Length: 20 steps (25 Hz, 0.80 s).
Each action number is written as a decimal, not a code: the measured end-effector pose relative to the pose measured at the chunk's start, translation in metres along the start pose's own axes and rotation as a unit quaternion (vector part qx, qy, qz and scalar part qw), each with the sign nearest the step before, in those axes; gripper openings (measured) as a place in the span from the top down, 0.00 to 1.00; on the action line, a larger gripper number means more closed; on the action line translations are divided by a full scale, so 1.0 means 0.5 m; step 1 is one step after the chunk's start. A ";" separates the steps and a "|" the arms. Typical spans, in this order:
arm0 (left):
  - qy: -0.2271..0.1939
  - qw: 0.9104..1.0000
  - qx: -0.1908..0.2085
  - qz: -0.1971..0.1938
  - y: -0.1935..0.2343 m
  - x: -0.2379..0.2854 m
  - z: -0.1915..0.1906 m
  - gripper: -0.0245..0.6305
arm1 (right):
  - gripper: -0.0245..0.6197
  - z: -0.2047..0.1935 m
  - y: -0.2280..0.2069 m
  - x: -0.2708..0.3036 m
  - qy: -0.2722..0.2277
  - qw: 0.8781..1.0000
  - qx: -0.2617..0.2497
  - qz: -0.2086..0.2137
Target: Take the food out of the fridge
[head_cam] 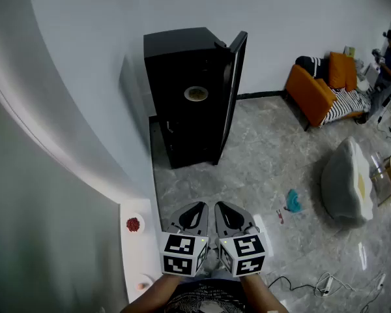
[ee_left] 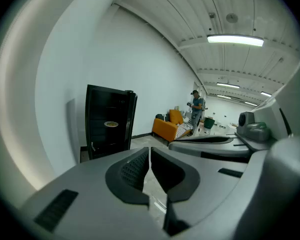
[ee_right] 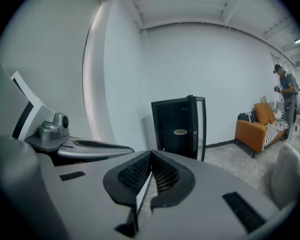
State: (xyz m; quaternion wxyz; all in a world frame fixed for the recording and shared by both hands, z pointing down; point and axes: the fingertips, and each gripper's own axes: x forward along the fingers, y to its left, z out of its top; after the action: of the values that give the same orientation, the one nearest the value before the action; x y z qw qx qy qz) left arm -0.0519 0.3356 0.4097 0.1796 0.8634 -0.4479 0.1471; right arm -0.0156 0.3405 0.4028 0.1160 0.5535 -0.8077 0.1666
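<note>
Two claws side by side, both pointing slightly downward toward an open fridge. The left claw (head_cam: 192, 215) has its jaws together, with the ribbed pads meeting at the tips and nothing between them. The right claw (head_cam: 229, 215) is likewise closed and empty, as its own view confirms. Well ahead of both claws, against the white wall, stands the black fridge (head_cam: 186, 100). Its door (head_cam: 235, 90) is swung open on the right claw's side. Inside, on a shelf in the upper half, rests a round plate of food (head_cam: 196, 94). The contents appear yellowish-brown, but their kind cannot be told at this range. It is the only item visible in the dark interior. Just to the left of the left claw runs a white bench (head_cam: 141, 256) carrying a small white dish (head_cam: 133, 225) that holds red food. Far off to the right of the right claw are an orange sofa (head_cam: 311, 91), a grey beanbag (head_cam: 344, 182) and a standing person (head_cam: 386, 70).
</note>
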 end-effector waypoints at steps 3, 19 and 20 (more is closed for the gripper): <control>0.003 1.000 0.000 -0.001 0.005 -0.003 -0.003 0.93 | 0.93 0.001 0.007 0.003 -0.001 1.000 0.002 0.000; 0.010 1.000 -0.001 -0.005 0.037 0.041 0.007 0.93 | 0.93 0.010 -0.004 0.055 -0.002 1.000 0.008 0.005; 0.011 1.000 -0.001 -0.005 0.039 0.048 0.009 0.93 | 0.93 0.010 -0.009 0.061 -0.002 1.000 0.008 0.005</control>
State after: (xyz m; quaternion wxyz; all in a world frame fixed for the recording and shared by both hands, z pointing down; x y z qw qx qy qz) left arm -0.0544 0.3058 0.4191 0.1859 0.8637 -0.4421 0.1549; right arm -0.0222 0.3110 0.4099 0.1091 0.5505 -0.8095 0.1725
